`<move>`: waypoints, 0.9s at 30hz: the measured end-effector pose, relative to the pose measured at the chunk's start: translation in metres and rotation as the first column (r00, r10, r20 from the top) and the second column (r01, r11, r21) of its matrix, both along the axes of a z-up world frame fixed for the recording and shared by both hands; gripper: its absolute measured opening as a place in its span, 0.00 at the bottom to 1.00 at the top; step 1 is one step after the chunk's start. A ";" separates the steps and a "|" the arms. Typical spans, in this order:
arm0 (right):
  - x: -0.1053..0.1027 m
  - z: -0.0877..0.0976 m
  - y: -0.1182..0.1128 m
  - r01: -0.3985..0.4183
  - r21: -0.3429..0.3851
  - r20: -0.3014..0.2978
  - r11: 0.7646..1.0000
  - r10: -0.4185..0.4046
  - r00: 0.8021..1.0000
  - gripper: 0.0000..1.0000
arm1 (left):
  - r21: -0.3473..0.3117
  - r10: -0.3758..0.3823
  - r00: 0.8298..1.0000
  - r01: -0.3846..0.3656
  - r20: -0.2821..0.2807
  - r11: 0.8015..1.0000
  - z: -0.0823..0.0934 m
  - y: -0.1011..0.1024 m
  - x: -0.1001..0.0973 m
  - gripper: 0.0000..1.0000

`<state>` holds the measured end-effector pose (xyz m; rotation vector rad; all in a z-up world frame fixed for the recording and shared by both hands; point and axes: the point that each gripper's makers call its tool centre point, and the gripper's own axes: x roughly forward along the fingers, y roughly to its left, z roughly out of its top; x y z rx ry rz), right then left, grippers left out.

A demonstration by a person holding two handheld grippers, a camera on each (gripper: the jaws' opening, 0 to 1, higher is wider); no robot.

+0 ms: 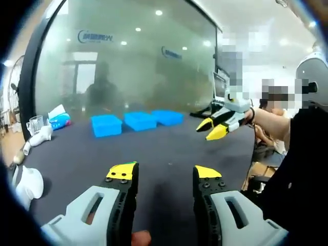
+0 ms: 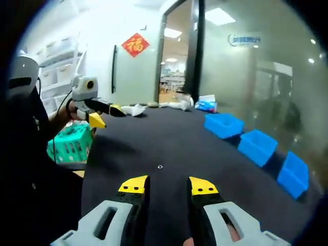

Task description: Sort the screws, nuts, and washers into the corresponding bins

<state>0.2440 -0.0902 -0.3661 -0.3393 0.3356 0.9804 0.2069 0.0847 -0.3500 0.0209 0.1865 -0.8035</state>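
Overhead, left gripper [image 1: 164,175] jaws parted, empty, three blue bins [image 1: 138,121] beyond, right gripper [image 2: 166,186] jaws parted, empty, small washer [image 2: 160,166] just ahead on dark table [image 2: 174,138].

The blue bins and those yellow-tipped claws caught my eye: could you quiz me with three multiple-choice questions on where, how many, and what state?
1. Where does the small washer lie?
A. on the bare dark table
B. inside a bin
C. between the jaws

2. How many blue bins stand in a row?
A. two
B. three
C. five

3. How are the jaws of the right gripper?
A. shut on a screw
B. shut, empty
C. open, empty

Answers: 1 A, it sits alone on the table ahead of the gripper; 2 B, three show in both views; 3 C, a clear gap between the yellow tips.
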 end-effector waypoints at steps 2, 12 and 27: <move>0.001 -0.001 0.002 -0.025 -0.027 -0.008 0.999 0.025 1.000 0.26 | 0.002 -0.001 1.000 0.001 -0.002 1.000 -0.001 0.000 0.000 0.41; 0.008 -0.013 0.029 -0.165 -0.201 -0.068 0.966 0.154 0.986 0.24 | 0.004 0.002 1.000 -0.001 -0.006 1.000 -0.003 0.002 0.000 0.41; 0.021 -0.049 0.071 -0.326 -0.400 -0.188 0.857 0.271 0.944 0.21 | 0.007 0.000 1.000 0.000 -0.029 1.000 -0.013 0.004 -0.001 0.41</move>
